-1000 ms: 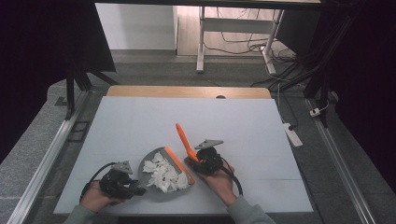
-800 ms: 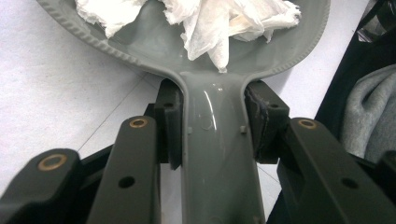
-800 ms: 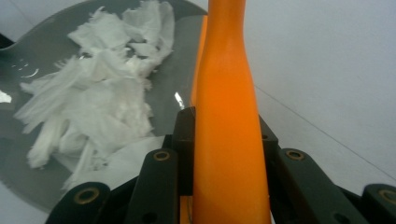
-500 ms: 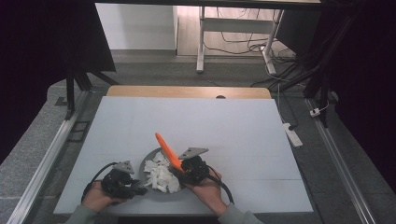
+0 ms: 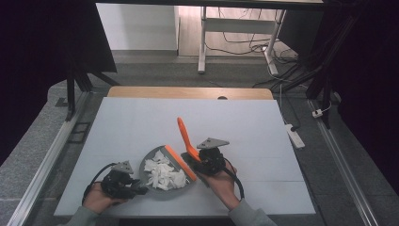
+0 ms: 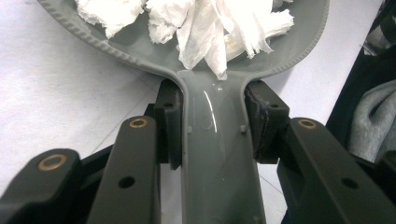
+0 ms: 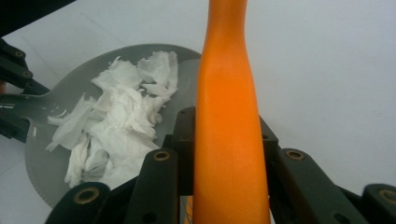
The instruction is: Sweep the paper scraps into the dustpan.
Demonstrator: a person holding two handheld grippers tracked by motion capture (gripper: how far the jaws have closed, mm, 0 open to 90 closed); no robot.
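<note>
Grey plastic dustpan (image 5: 157, 187) of torn white paper scraps (image 5: 163, 173) sits steady as my left gripper (image 6: 212, 123) pinches its handle (flat on the table), while my right gripper (image 7: 224, 135) clamps the orange brush (image 5: 184, 141) at its lip for sweeping.

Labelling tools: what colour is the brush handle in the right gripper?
Orange plastic brush handle; right gripper view shows it best.
</note>
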